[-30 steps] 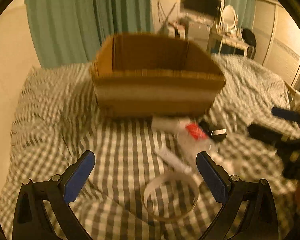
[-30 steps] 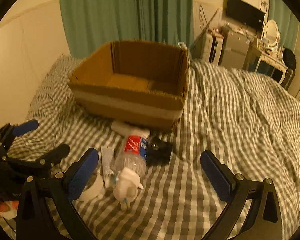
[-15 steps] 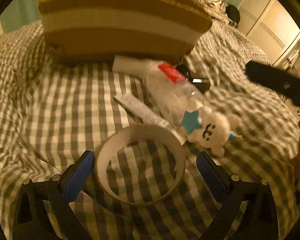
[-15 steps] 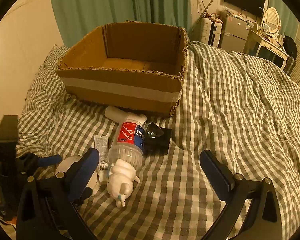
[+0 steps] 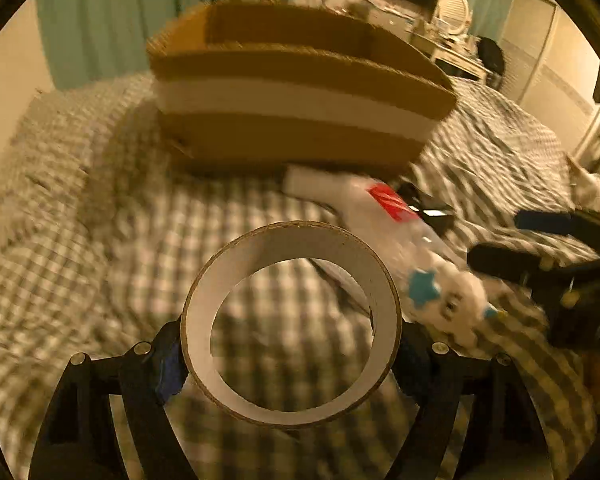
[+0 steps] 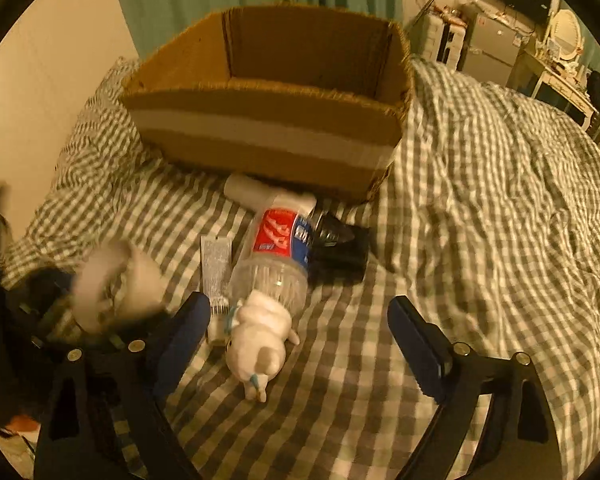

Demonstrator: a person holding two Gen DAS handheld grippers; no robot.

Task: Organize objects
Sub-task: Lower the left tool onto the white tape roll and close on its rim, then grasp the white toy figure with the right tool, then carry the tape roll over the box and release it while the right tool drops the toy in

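Left claw (image 5: 290, 354) has just been closing and now clamps the tape roll (image 5: 291, 322) across its width, pads pressed on both outer sides w/ the hole facing the camera, prob. so the ring can't roll out. The roll looks lifted a bit off the bed (image 5: 100, 264), though blur makes that hard to call. Right claw (image 6: 298, 338) has been narrowing too, but it's still released: the plush toy (image 6: 260, 340) lies between its jaws, nearer the left one, not pinched yet. Plastic bottle (image 6: 278, 256) lies right behind the toy, touching it, a flat tube (image 6: 216, 266) beside it, a dark thing at its far end. The cardboard box (image 6: 268, 128) sits open-topped just past the pile, prob. where the stuff goes. Next, I'd guess: squeeze the toy, carry both over.
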